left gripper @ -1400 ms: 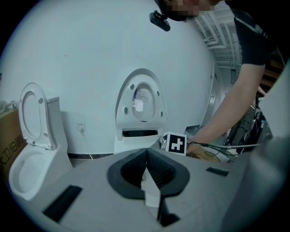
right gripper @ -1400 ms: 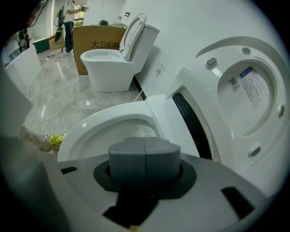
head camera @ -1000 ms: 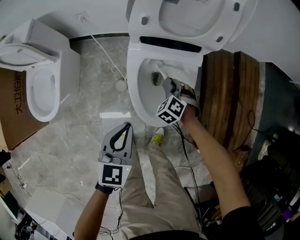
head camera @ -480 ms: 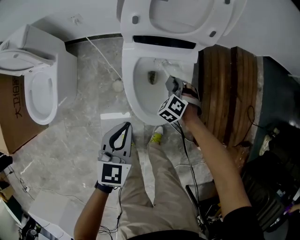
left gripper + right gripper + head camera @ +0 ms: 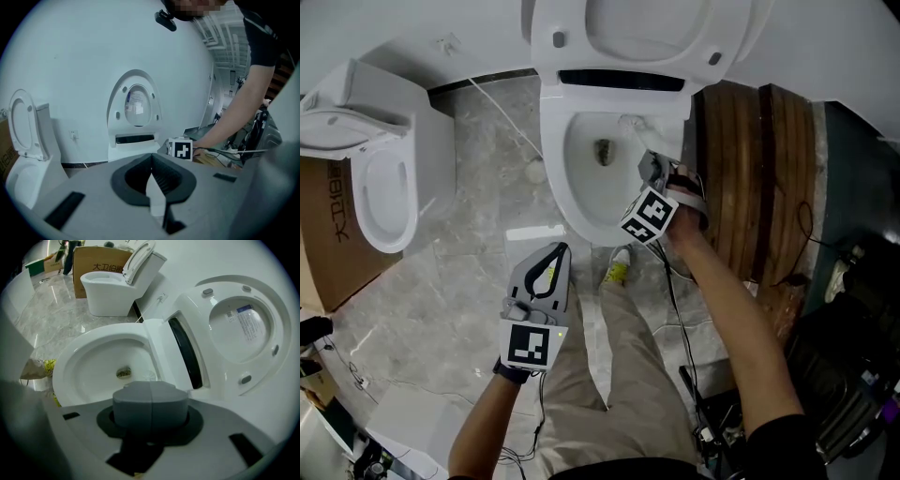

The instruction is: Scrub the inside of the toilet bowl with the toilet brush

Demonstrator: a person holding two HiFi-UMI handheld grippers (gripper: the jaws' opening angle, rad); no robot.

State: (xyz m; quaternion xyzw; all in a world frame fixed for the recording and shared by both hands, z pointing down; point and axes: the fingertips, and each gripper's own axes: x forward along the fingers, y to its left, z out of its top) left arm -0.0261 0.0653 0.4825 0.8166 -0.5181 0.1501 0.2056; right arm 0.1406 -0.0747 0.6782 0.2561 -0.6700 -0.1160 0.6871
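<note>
Toilet bowl (image 5: 574, 202) is seen with its lid (image 5: 637, 33) flipped up behind it. Well off to its left a second toilet (image 5: 384, 187) is parked, with a cardboard box (image 5: 333, 244) beside that. Near the bowl's front, the left gripper (image 5: 553, 255) is held over the floor, jaws shut, nothing between them. At the bowl's right rim the right gripper (image 5: 649, 167) is clamped on the toilet brush (image 5: 636, 136), which is poked down inside the bowl. Wooden planks (image 5: 759, 178) are laid just right of it.

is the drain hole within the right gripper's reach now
Probably yes: seat raised, the right gripper holds the toilet brush over the toilet bowl's right rim, and nothing lies between it and the drain hole.
</note>
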